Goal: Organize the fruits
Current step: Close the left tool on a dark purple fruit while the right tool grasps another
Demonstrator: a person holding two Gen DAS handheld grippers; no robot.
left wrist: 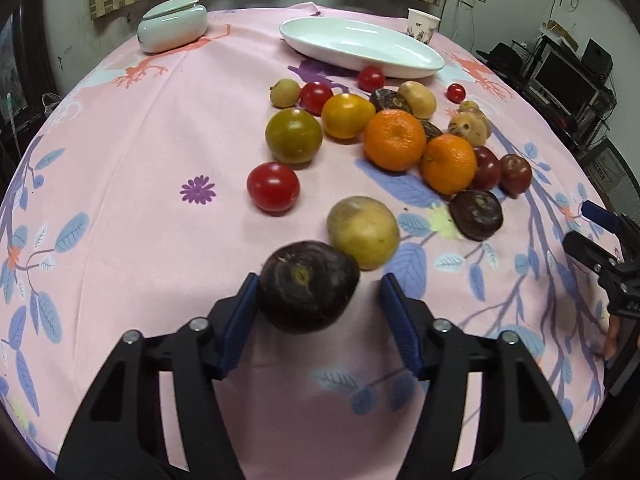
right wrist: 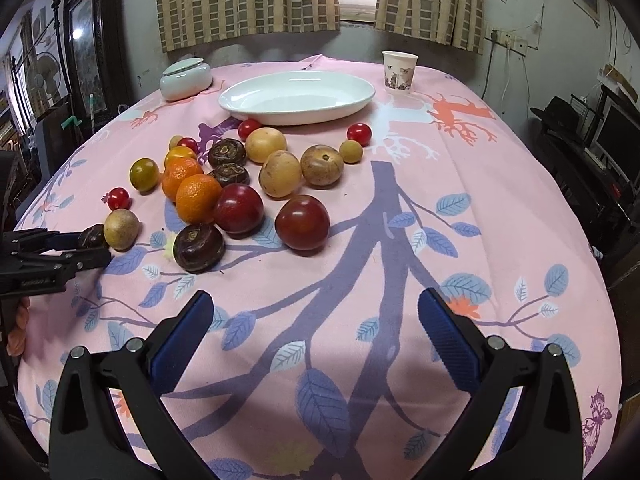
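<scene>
Now dark fruit (left wrist: 307, 286) between left gripper (left wrist: 318, 312) fingers, touching one

Right gripper (right wrist: 316, 332): sitting at 6 o'clock, blue-padded jaws standing wide apart over the pink tablecloth (right wrist: 400, 280), holding nothing. Left gripper (right wrist: 90, 246): reaching in from 9 o'clock, its tips around a dark fruit (right wrist: 91, 236) that is touching a tan fruit (right wrist: 121, 229). Two oranges (right wrist: 188, 188), two red plums (right wrist: 272, 214) and other fruits: lying toward 10 o'clock. White dish (right wrist: 298, 98), paper cup (right wrist: 399, 71), lidded jar (right wrist: 185, 78): standing toward 12 o'clock.
</scene>
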